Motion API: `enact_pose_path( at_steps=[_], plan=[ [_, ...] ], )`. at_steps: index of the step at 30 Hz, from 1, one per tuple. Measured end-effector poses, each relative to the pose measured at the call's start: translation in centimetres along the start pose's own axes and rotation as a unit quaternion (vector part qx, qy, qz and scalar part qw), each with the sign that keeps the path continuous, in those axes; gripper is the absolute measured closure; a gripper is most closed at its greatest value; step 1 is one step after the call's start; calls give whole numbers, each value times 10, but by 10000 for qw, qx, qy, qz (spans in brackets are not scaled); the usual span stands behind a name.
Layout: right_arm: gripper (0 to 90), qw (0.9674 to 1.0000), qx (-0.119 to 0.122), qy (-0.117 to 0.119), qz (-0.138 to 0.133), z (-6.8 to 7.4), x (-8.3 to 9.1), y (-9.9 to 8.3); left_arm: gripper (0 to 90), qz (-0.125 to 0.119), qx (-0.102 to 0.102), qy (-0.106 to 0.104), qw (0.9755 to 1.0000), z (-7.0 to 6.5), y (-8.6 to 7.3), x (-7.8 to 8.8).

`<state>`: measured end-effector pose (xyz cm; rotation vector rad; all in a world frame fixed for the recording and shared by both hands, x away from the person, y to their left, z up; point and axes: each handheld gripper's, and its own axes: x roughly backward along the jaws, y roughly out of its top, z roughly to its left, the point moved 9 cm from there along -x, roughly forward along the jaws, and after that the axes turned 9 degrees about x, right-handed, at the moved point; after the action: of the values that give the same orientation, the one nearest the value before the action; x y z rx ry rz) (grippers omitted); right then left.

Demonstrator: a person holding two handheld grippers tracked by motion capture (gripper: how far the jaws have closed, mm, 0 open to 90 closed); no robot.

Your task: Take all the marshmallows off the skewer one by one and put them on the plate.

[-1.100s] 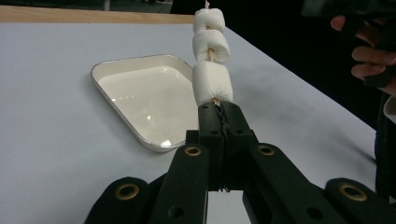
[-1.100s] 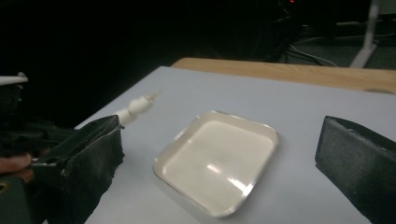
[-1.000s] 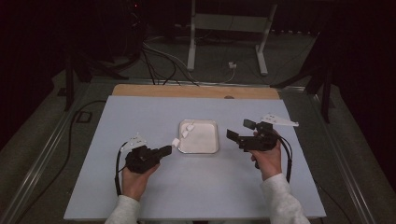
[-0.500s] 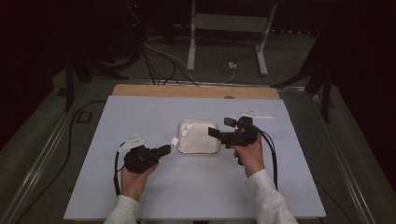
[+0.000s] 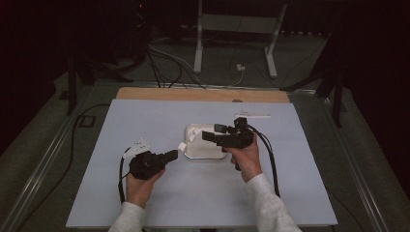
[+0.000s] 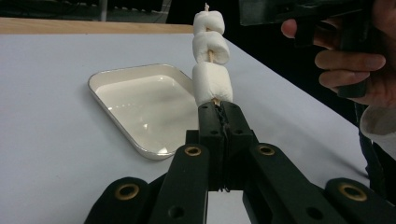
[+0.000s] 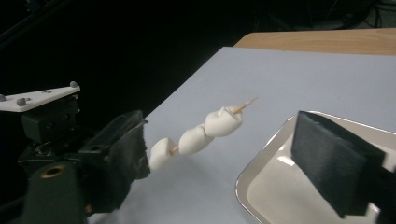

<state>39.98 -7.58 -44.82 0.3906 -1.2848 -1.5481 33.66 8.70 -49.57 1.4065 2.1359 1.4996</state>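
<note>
My left gripper (image 5: 175,153) (image 6: 219,108) is shut on the lower end of a wooden skewer that carries three white marshmallows (image 5: 186,144) (image 6: 212,84) (image 7: 196,140). It holds the skewer tilted up over the near left corner of an empty white tray (image 5: 203,152) (image 6: 140,100) (image 7: 280,196). My right gripper (image 5: 212,131) hovers over the tray and points left at the skewer's top. It is open; its jaws have just been closing, with nothing pressed between them. One pad (image 7: 334,163) stands right of the skewer tip. The left gripper (image 7: 140,156) shows at the left of the right gripper view.
The pale blue table mat (image 5: 145,121) ends at a wooden strip (image 5: 203,94) on the far side. A thin white stick (image 5: 252,116) lies behind the right hand. Cables and a metal stand (image 5: 198,43) are on the floor beyond the table.
The right hand has moved left from the tray's right side to above the tray, close to the skewer's top. The left hand and the skewer have stayed put.
</note>
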Motion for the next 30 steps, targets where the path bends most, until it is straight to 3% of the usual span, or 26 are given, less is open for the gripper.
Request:
enact_pose_path(
  at_steps=[11,18,20,30],
  plan=[
    [439,9989,-433,137,102,-3,-16,-6,900,-70,-4,-148,9999,-7,3,0],
    [611,9957,-846,377,90,0,-27,-9,900,-61,-40,-227,9997,-12,2,-3],
    [673,9934,-1044,470,34,1,-28,-8,900,-9,-69,-211,9998,-11,1,-3],
    [738,9921,-1156,480,28,4,-29,-7,900,206,-263,-77,9994,-12,-6,-11]
  ],
)
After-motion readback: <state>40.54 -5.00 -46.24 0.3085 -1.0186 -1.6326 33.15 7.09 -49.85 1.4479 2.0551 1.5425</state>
